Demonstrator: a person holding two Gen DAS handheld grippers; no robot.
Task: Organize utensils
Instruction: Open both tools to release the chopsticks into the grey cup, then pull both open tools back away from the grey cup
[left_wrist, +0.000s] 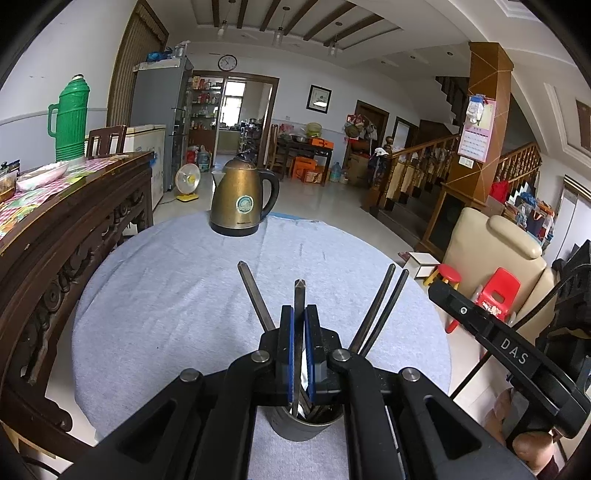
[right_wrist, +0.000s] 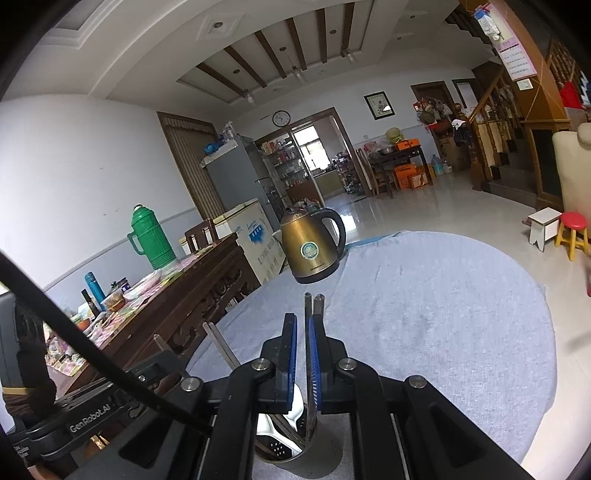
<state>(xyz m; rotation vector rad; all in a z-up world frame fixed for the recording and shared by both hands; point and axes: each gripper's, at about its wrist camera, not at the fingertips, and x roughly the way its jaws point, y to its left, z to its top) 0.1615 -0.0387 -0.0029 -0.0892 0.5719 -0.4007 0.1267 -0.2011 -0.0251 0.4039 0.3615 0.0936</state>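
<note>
Both grippers hover over the utensil cup (left_wrist: 308, 421) at 6 o'clock: left gripper (left_wrist: 299, 321) clenched on a chopstick (left_wrist: 299, 295), right gripper (right_wrist: 303, 332) grasping a pair (right_wrist: 314, 304) (crowded!). Colliding could tip the cup off the table (left_wrist: 166, 288).

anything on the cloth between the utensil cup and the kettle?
Nothing. Left wrist view: bare grey-blue cloth between dark cylindrical utensil cup and bronze electric kettle.

- Utensil cup (left_wrist: 308, 424): walls largely hidden behind the left tool (left_wrist: 299, 317); base not visible.
- Utensil cup, right wrist view (right_wrist: 314, 458): bottom cut off by the lower frame edge.
- Chopsticks (left_wrist: 380, 306): lower ends concealed behind the tool linkage.
- Kettle (left_wrist: 243, 199) label: text too small to read.
- Right tool (right_wrist: 301, 325): whether its pads touch the chopsticks (right_wrist: 314, 306) between them is indeterminate.
</note>
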